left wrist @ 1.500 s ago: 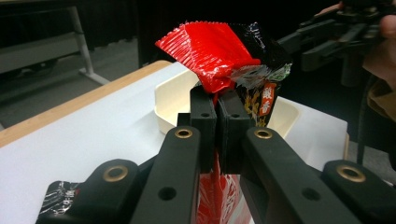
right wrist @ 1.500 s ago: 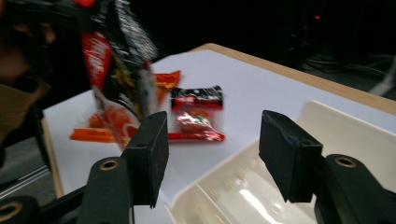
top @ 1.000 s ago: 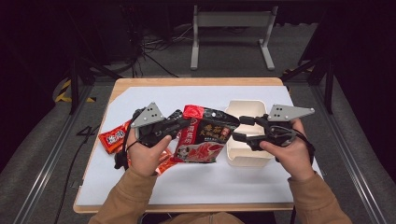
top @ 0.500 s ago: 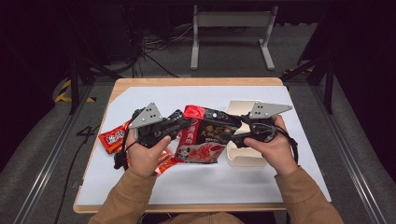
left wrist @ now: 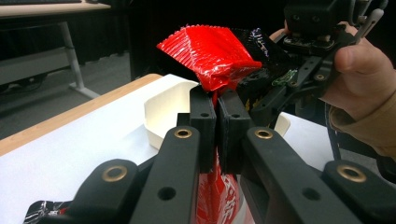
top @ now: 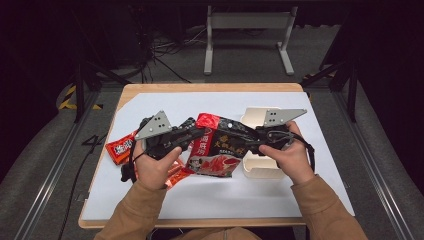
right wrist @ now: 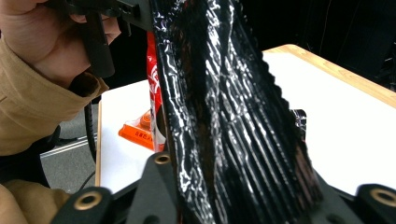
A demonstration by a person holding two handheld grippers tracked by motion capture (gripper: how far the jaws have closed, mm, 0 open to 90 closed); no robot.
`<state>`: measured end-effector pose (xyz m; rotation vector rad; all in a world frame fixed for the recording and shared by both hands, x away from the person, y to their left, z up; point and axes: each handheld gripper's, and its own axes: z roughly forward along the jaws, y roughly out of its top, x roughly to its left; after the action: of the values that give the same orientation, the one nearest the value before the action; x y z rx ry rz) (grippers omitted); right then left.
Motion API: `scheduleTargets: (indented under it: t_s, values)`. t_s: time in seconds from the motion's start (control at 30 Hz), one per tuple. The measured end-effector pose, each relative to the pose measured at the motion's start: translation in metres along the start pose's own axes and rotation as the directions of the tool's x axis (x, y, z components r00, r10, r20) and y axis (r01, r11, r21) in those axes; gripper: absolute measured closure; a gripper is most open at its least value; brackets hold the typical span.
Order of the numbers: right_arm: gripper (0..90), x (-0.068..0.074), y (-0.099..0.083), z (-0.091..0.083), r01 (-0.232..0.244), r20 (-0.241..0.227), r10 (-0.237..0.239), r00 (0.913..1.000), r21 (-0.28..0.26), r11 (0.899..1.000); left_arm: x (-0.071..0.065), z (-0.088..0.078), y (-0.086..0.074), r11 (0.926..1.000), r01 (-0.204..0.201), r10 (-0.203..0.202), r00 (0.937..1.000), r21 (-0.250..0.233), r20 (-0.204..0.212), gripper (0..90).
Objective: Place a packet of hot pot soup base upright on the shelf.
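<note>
Near edge, high view: two forearms in tan sleeves come in from 6 o'clock. Left gripper (top: pixel 192 134) sits at about 9 o'clock of the red-and-black snack bag (top: pixel 220 147), jaws pressed together on the bag's red crimped top corner; in the left gripper view the two black jaws pinch the red foil between them, with the corner fanning out above. Right gripper (top: pixel 255 139) sits at 3 o'clock of the bag; its jaws have just been closing, and the right gripper view has the bag's black crimped edge (right wrist: pixel 233 116) running between them, pinched. The bag is held up off the tabletop (top: pixel 225 200) between both grippers, roughly at the centre of the white sheet, tilted, printed face up.

Under the bag at about 7 o'clock, an orange packet (top: pixel 175 175) lies flat, partly hidden by the left hand. At 9 o'clock of the left hand, a red packet (top: pixel 121 148) lies on the sheet near its left edge. At 3 o'clock of the bag, a cream container (top: pixel 262 167) rests on the sheet, partly under the right hand, open side up.

Far side, 12 o'clock past the tabletop: grey metal stand (top: pixel 247 35) on the floor with cables beside it.
</note>
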<state>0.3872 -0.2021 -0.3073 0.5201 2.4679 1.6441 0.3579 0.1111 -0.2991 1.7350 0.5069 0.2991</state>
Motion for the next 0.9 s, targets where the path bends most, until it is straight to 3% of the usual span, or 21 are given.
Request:
scheduleTargets:
  t_s: [0.33,0.6,0.9]
  values:
    - [78.4,0.004,0.021,-0.004,0.058,0.021,-0.059,0.998,0.029,0.998,0.002,-0.006,0.002,0.9989,0.013,-0.012,0.9999,-0.046,0.008,85.6]
    - [80.3,0.006,0.034,-0.009,0.078,0.025,-0.078,0.9966,0.023,0.997,0.003,-0.01,0.002,0.9963,0.026,-0.025,0.9996,-0.082,0.015,82.7]
    - [81.9,-0.003,0.045,-0.03,0.081,0.066,-0.082,0.9944,0.015,0.997,0.007,-0.01,0.002,0.9978,0.036,-0.035,0.9992,-0.055,0.017,63.7]
